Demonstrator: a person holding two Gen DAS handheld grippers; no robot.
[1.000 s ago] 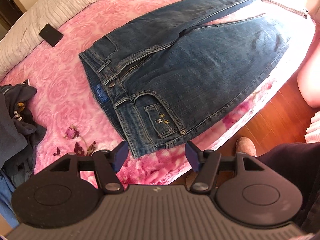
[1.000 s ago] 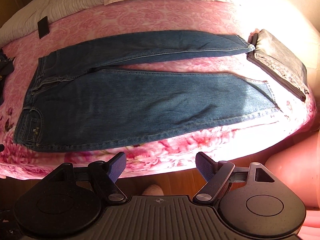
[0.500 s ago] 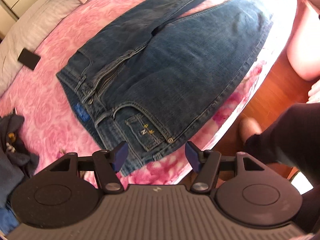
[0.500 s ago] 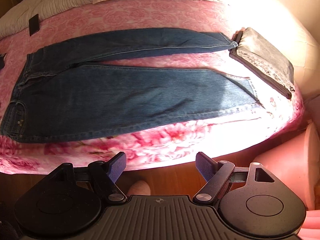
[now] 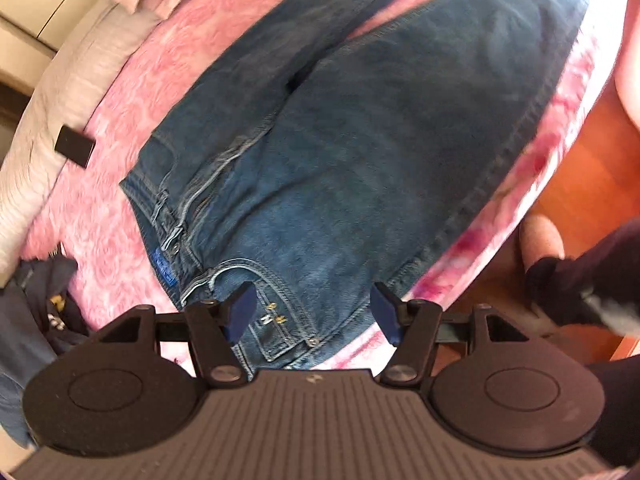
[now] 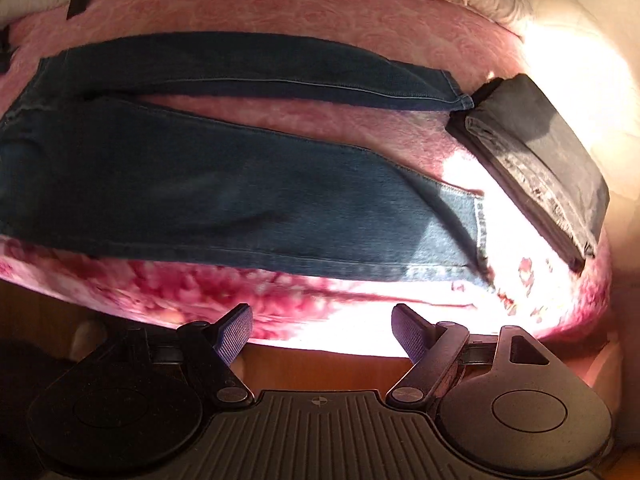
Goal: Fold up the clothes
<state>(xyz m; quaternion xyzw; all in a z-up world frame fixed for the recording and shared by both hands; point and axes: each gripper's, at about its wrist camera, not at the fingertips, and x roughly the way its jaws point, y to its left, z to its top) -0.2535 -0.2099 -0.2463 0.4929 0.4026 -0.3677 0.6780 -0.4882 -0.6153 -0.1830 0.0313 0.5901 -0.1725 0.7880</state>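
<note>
The left claw (image 5: 312,314) is spread just over the waistband corner of the jeans (image 5: 360,140), likely to pinch there. The right claw (image 6: 322,330), also spread, hovers off the bed (image 6: 280,0) edge; the jeans lie flat, legs parted, beside a folded dark garment (image 6: 536,152).

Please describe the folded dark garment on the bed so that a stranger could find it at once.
Look at the pink floral blanket covering the bed. At the hem end of the spread blue jeans lies the folded dark grey garment. It is the only neat rectangular stack.
</note>
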